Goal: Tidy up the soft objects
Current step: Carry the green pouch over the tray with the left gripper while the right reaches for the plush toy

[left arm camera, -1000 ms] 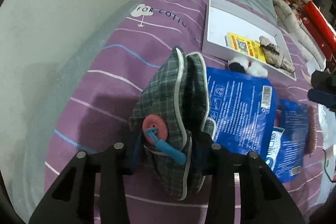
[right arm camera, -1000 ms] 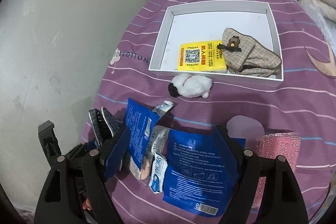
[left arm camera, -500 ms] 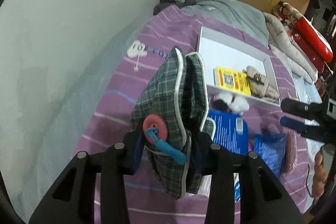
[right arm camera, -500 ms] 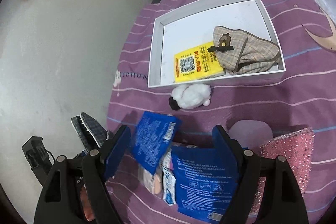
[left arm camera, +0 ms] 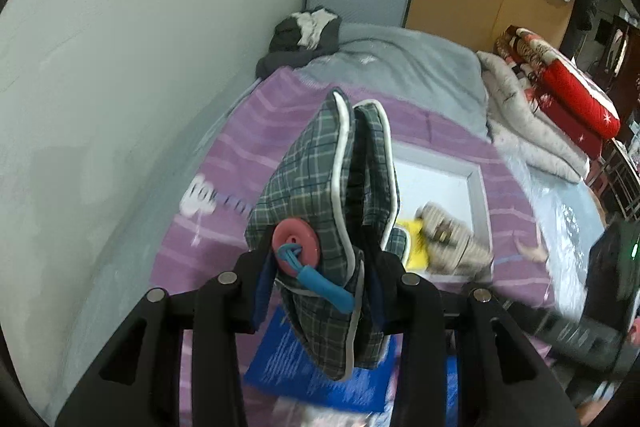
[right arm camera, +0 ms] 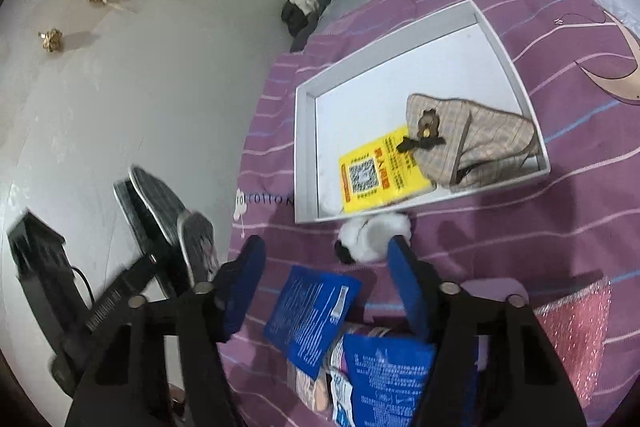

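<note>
The left gripper (left arm camera: pixel 320 279) is clamped on the plaid pouch (left arm camera: pixel 332 211), its long axis running out along the fingers toward the tray (left arm camera: pixel 478 187) ahead. Nearer that tray hovers the right gripper (right arm camera: pixel 326 287); its jaws have just been closing with nothing between them, the plush (right arm camera: pixel 374 237) just beyond its tips.

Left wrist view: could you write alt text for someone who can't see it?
The left gripper clamps a green plaid pouch with a red button, held above a purple striped bedspread. Beyond lies a white tray holding a yellow card and a beige pouch.
</note>
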Demonstrator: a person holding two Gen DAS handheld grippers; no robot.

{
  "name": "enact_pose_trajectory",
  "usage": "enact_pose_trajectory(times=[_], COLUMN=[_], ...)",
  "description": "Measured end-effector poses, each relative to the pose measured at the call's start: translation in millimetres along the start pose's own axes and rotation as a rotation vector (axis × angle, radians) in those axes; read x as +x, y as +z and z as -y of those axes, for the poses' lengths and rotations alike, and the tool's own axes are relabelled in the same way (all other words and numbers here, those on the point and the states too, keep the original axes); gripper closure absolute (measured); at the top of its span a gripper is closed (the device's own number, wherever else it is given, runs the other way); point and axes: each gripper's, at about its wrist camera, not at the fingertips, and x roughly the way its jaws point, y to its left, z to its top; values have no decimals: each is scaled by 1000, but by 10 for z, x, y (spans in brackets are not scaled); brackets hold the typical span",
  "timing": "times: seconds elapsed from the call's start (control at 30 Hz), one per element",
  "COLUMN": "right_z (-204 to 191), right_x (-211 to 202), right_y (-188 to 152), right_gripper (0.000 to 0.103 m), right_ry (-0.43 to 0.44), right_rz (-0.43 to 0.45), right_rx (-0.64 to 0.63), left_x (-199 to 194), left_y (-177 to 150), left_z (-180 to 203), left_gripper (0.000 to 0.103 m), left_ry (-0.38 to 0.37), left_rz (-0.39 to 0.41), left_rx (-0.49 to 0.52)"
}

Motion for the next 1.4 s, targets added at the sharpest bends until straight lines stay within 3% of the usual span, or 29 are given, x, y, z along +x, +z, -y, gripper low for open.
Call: enact_pose_trajectory(times=[0.13, 0.3, 0.43, 0.5, 0.57, 0.7, 0.83, 0.97, 1.27, 1.4], right_z=[136, 311, 388, 382, 375, 350, 325, 314, 244, 223], right_x=[126, 243, 290, 333, 404, 569, 671, 747, 1010, 1045], right_y=[46, 40, 56, 42, 24, -4, -6, -15, 17, 5], right_gripper=[58, 58, 58, 58, 58, 60, 66, 66, 67, 75], right_ry=[-19, -18, -10, -34, -56, -83, -108, -145, -170, -205], right_rz=[-20, -67, -70, -84, -101, -121, -125, -129, -137, -120], right_rx=[29, 51, 70, 65, 71, 75, 79, 74, 80, 51], left_x=[77, 323, 485, 611, 774, 989, 1054, 1081, 1142, 1127], left_y=[192, 346, 279, 132, -24, -153, -201, -236, -189, -172], left_z=[205, 463, 523, 533, 484, 280, 248, 223, 104, -44], left_gripper=[62, 62, 62, 62, 62, 62, 62, 62, 62, 62], left_ry=[6, 5, -3, 5, 18, -3, 40, 6, 4, -14], left_rz=[32, -2, -23, -32, -82, -149, -144, -157, -157, -148], left_rx=[2, 1, -4, 54, 98, 63, 74, 61, 25, -25])
